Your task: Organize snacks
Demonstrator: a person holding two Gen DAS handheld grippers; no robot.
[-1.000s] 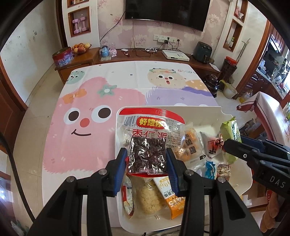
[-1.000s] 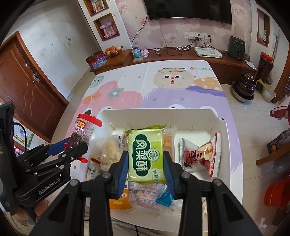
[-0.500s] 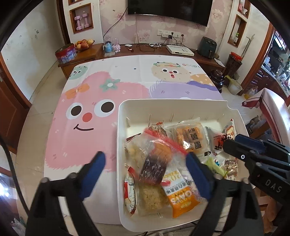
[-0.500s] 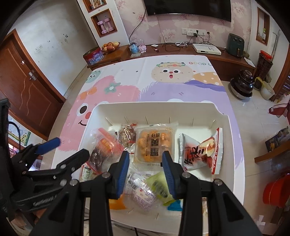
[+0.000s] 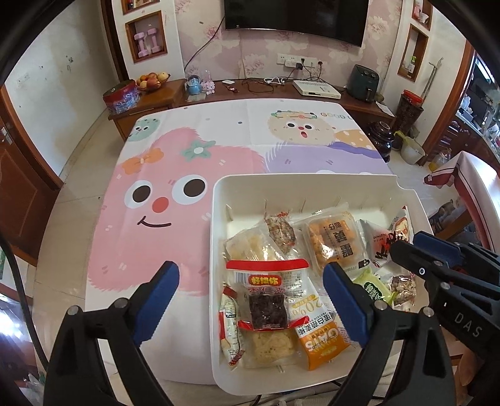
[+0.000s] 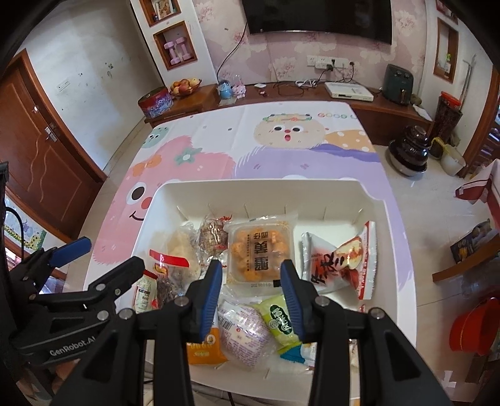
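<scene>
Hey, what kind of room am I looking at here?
Most likely a home living room: a wall-mounted TV hangs above a low wooden cabinet holding a fruit bowl, and a cartoon tablecloth covers the table where the snack bin sits.

An orange packet (image 5: 322, 343) in the white tray (image 5: 218, 200) is showing "OATS" and "20%", printed upside down from the left wrist view. The right gripper (image 5: 403, 246) body is bearing the letters "DAS", while the left gripper (image 6: 106, 259) body is reading "GenRobot.AI". The cartoon tablecloth (image 6: 331, 116) is carrying "GOOD" near its far edge.
</scene>
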